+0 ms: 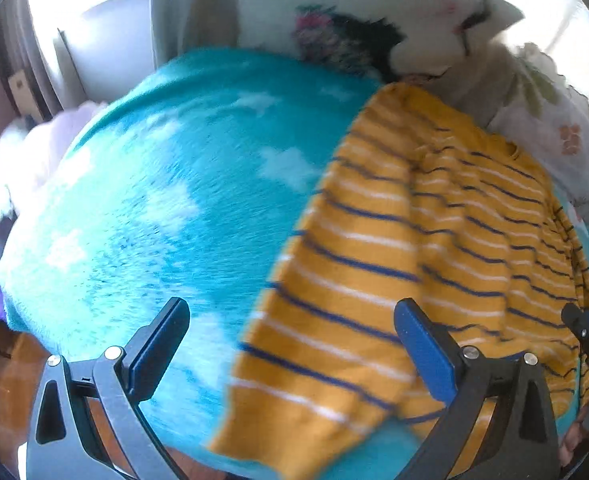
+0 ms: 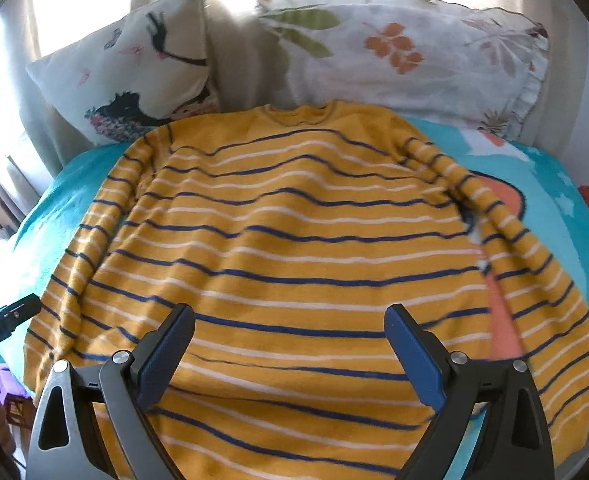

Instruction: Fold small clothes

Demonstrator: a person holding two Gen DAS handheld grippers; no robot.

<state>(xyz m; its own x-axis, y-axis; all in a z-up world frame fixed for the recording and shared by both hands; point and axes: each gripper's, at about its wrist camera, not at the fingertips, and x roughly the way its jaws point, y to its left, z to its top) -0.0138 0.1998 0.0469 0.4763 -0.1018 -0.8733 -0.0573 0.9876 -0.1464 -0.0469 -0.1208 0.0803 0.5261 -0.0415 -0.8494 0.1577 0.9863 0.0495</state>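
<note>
- So there's a little mustard-yellow striped sweater (image 2: 294, 248) laid flat on a fuzzy turquoise blanket (image 1: 166, 208), collar pointing at the pillows, hem closest to the person. Nothing looks folded yet, I'd say this is right at the start.
- Both sleeves lie down along the sides of the body. The one on the right side (image 2: 506, 240) is bunched up a bit, the left sleeve (image 2: 90, 248) is flatter.
- The right gripper (image 2: 290, 344) hangs over the lower middle of the sweater with its fingers wide apart, holding nothing.
- The left gripper (image 1: 290, 340) is off by the sweater's left edge, also spread open and empty. One finger sits over blanket, the other over sweater. That view is smeared, so I can't tell if it's touching the cloth.
- Handling guess: it's a light, floppy knit, zero stiffness. It'll droop from wherever it gets pinched and probably cling to that fleecy blanket instead of sliding.
- Where I'd grab: the left shoulder and left hem corner together, one gripper each, so the side swings over as one panel. Pinch only the sweater layers, because that blanket pile looks easy to snag along with it.
- Two floral pillows (image 2: 406, 48) sit just past the collar, out of the way.
</note>
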